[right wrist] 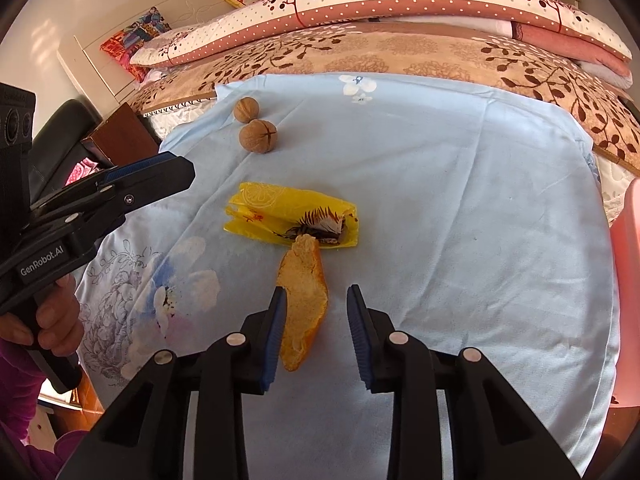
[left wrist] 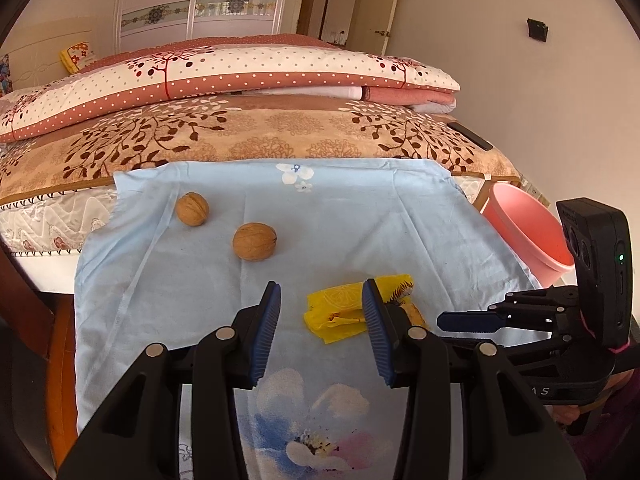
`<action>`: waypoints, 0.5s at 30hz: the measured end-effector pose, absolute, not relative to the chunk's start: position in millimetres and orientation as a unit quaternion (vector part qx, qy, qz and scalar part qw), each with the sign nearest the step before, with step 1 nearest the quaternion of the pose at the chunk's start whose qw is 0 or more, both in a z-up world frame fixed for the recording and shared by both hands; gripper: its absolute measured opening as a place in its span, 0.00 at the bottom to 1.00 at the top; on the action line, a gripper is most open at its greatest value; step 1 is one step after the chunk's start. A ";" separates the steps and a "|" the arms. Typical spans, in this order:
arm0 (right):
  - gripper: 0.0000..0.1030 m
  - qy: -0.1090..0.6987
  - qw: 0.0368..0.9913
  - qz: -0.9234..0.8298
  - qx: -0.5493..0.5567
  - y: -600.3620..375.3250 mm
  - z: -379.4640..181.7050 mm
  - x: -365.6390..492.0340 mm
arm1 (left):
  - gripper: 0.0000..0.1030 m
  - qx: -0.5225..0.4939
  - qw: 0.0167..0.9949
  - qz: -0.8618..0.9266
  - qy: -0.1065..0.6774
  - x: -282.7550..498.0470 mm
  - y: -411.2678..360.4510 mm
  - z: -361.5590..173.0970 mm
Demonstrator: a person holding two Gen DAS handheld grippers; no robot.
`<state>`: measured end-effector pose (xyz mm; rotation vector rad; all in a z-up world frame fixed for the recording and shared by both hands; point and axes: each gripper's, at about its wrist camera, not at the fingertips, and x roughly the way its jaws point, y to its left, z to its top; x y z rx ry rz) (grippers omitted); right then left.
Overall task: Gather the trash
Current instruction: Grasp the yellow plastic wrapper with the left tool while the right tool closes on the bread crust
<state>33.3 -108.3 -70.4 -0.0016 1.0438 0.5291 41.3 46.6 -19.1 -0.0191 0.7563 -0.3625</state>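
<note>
Two round brown walnuts (right wrist: 257, 136) at 11 o'clock; one crumpled yellow plastic wrapper (right wrist: 276, 216); one curved orange peel (right wrist: 303, 300). Left hand-held gripper (left wrist: 320, 320), marked "GenRobot.AI", jaws apart, empty; right hand-held gripper (right wrist: 316, 320), jaws apart around peel.

A home bedroom is shown: a bed (left wrist: 256, 140) is covered with a leaf-patterned blanket; folded quilts (left wrist: 224, 76) are stacked on it, a white wardrobe (left wrist: 200, 0) is seen behind it, and pillows (right wrist: 136, 46) lie at its headboard.

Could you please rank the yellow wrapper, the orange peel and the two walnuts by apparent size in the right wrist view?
1. yellow wrapper and orange peel: alike; the peel is nearer, so unsure.
2. nearer walnut
3. farther walnut
</note>
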 end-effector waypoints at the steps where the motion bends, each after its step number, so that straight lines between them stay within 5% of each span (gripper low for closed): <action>1: 0.27 0.494 0.833 0.249 -0.004 -107.0 -71.6 33.9 | 0.42 -0.001 0.911 -0.183 0.370 43.9 45.1 -20.0; 15: 0.05 0.499 0.826 0.262 -0.002 -107.8 -72.7 34.5 | 0.42 0.090 0.851 -0.291 0.427 90.5 18.2 -43.7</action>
